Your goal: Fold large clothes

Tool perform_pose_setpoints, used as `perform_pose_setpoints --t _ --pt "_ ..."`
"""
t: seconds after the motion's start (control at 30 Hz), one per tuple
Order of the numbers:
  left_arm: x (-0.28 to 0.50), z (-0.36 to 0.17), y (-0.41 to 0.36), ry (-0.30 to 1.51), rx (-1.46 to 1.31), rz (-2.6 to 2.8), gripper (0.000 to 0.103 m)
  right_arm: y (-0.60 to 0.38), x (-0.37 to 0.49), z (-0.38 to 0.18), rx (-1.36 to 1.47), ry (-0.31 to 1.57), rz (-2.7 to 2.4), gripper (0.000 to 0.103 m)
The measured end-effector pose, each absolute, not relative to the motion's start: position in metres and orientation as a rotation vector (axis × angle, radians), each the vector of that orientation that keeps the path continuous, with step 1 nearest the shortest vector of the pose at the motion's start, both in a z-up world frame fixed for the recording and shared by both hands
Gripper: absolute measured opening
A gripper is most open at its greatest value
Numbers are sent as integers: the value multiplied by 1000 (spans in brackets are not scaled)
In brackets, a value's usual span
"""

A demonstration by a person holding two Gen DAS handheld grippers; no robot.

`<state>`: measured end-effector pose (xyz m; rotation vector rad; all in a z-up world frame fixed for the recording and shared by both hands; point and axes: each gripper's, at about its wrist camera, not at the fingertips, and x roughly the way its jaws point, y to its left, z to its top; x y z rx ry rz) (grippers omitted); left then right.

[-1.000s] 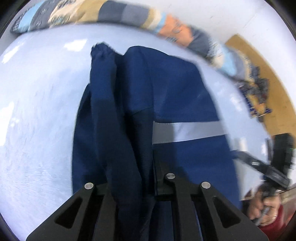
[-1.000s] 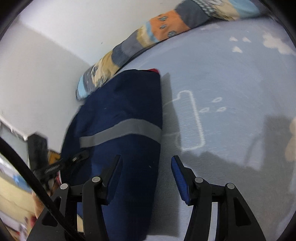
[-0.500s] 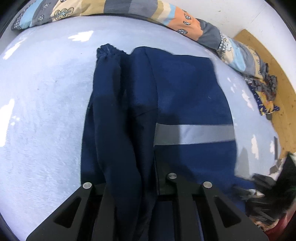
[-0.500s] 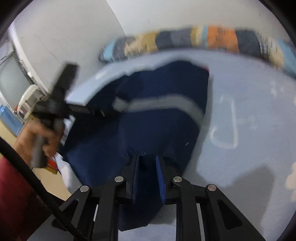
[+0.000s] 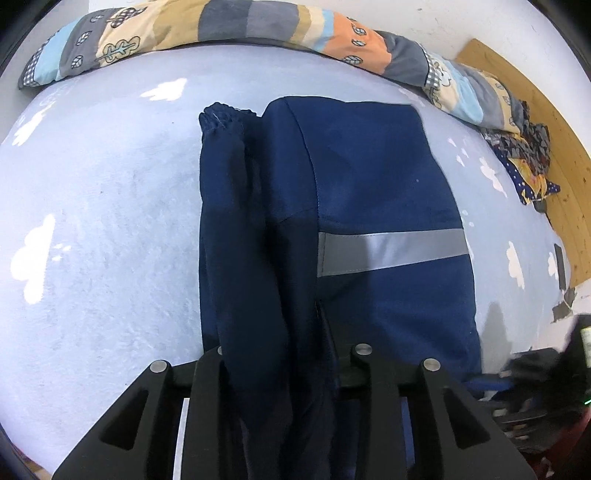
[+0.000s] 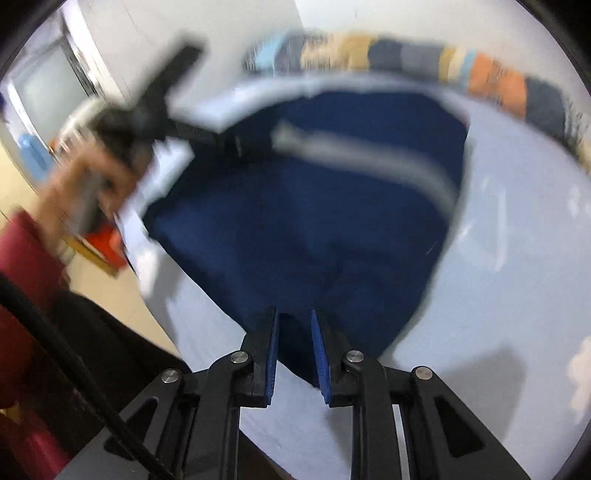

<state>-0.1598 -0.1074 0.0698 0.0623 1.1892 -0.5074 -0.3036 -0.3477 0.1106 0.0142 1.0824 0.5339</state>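
Observation:
A navy jacket [image 5: 369, 206] with a grey reflective stripe [image 5: 391, 251] lies folded lengthwise on the pale blue bed [image 5: 103, 236], one sleeve [image 5: 225, 192] laid along its left side. My left gripper [image 5: 284, 354] is shut on the jacket's near hem, with cloth bunched between its fingers. In the blurred right wrist view my right gripper [image 6: 293, 332] is shut on the near corner of the jacket [image 6: 314, 206]. The left gripper [image 6: 236, 142] shows there too, held by a hand at the far left edge of the jacket.
A striped patchwork quilt [image 5: 229, 33] lies rolled along the far edge of the bed. More crumpled cloth [image 5: 524, 158] sits at the far right by a wooden board [image 5: 554, 122]. The floor [image 6: 122, 291] lies beyond the near bed edge.
My right gripper has moved from the bare sheet beside the jacket onto its near corner and shut on it. My left gripper kept its hold and drew back a little.

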Motion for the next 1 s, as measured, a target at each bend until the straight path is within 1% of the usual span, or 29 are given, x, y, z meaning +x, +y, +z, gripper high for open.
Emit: perform_pose_setpoints --t 0.07,0.13,0.2,0.23,0.27,0.37,0.43,0.53,0.6,0.7,0.77,0.83,0.9,0.93,1.0 --pt "-161 72 -108 1184 79 -501 27 -340 -300 102 12 1107 536 22" --pt "-161 76 -107 1181 67 -505 28 -341 -293 114 23 1126 560 21" --pt "-160 80 -102 1177 46 -514 29 -355 -281 137 139 1058 589 21" --pt "-160 82 -101 1173 49 -511 33 -364 -274 152 167 1009 576 21" --pt "-160 84 -100 1165 61 -494 38 -370 -265 163 165 967 552 21" --pt "-155 90 -92 1148 62 -458 40 -384 -215 186 118 876 448 21" --pt "-153 93 -85 1132 38 -438 42 -390 -176 189 124 844 408 21" --pt "-151 95 -78 1110 15 -409 42 -387 -105 171 141 858 316 21" --pt "-150 96 -78 1104 19 -406 43 -388 -71 147 141 953 238 21" --pt "-150 96 -84 1098 29 -410 45 -392 -28 81 261 1159 214 21" --pt "-149 95 -88 1093 36 -408 46 -399 -24 76 337 1143 222 20" --pt "-149 96 -90 1094 37 -419 46 -400 -26 86 349 1143 226 20" --pt "-151 98 -90 1085 37 -419 46 -396 -45 115 336 1079 281 21" --pt "-152 100 -90 1080 32 -422 46 -393 -60 129 325 1055 313 23" --pt "-156 103 -90 1069 32 -426 47 -382 -93 149 256 1050 328 25"
